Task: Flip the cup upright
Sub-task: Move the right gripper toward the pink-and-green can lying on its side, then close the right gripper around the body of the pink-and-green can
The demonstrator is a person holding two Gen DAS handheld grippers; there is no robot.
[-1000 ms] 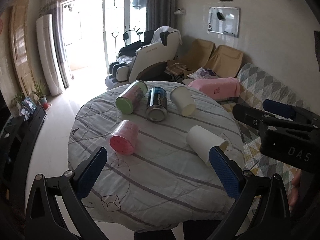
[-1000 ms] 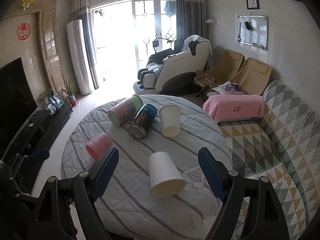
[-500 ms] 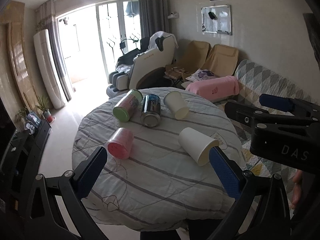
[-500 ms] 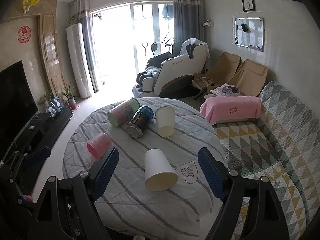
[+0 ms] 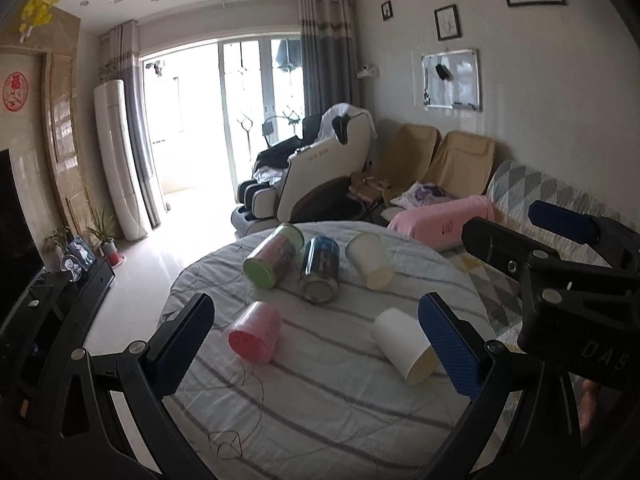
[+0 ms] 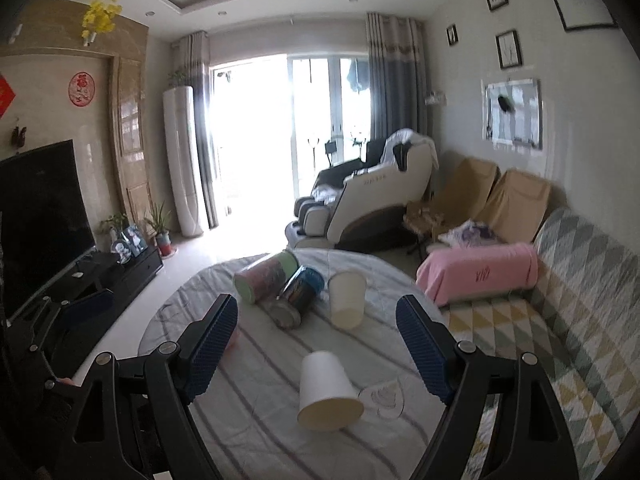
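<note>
Five containers lie on their sides on the round table [image 5: 320,420]: a near white paper cup [image 6: 326,392], a far white cup [image 6: 347,298], a pink cup [image 5: 256,336], a green-lidded tin [image 5: 274,256] and a blue can [image 5: 320,270]. Left gripper [image 5: 316,352] hangs over the near edge, jaws spread wide, nothing between them. Right gripper [image 6: 318,348] is just as wide and empty, the near white cup framed between its blue pads, mouth turned toward the camera, clear of both fingers
</note>
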